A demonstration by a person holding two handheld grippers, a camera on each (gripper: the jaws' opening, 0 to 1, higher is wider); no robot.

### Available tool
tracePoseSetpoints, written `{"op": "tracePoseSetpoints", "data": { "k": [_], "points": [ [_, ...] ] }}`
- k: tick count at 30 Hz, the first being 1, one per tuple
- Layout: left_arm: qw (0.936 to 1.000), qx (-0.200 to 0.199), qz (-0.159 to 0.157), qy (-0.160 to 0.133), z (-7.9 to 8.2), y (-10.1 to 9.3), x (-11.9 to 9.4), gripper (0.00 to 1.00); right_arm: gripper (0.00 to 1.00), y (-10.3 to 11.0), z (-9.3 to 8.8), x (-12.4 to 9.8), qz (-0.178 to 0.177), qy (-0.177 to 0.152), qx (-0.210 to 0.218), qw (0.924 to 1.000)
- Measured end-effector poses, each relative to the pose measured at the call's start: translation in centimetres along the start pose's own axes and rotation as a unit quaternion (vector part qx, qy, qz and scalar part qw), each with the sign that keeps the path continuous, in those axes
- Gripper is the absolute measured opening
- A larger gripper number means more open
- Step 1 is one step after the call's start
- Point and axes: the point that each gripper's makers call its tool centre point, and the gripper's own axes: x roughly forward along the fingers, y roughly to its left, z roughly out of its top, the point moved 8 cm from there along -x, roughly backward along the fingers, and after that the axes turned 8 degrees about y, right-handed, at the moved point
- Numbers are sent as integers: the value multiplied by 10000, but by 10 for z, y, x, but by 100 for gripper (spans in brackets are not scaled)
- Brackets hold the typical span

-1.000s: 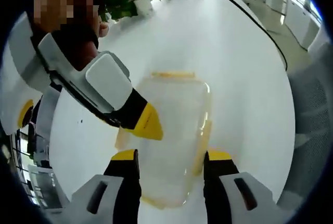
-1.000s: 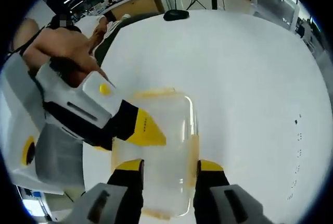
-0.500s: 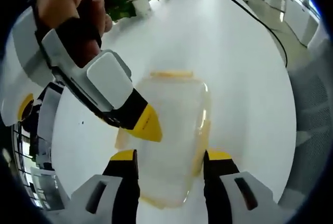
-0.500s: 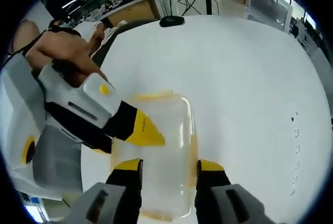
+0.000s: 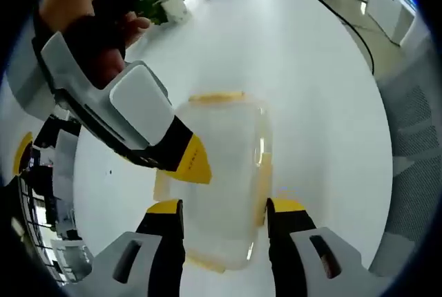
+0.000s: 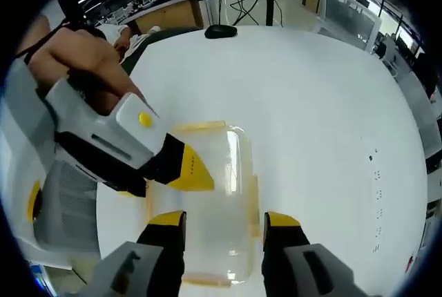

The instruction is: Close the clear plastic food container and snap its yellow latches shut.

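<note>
While container (image 5: 221, 173) sits lidded on table (image 5: 311, 83) | left gripper (image 5: 224, 208) and right gripper (image 6: 224, 219) open, empty | light, slick, flexing; press yellow latches (image 5: 215, 97) at edges.

The clear plastic container (image 5: 224, 179) lies flat on the white surface, at the lower middle of both views (lid on). Its yellow latches (image 5: 215, 97) run along the edges.
</note>
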Motion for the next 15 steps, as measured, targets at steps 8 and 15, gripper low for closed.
{"op": "tracePoseSetpoints", "data": {
  "k": [8, 15],
  "points": [
    [9998, 37, -178, -90, 2, 2, -7, 56, 43, 6, -9, -7, -126, -93, -67, 9999],
    [9994, 111, -321, -52, -7, 9, -10, 57, 50, 11, -13, -10, -219, -113, -169, 9996]
  ]
}}
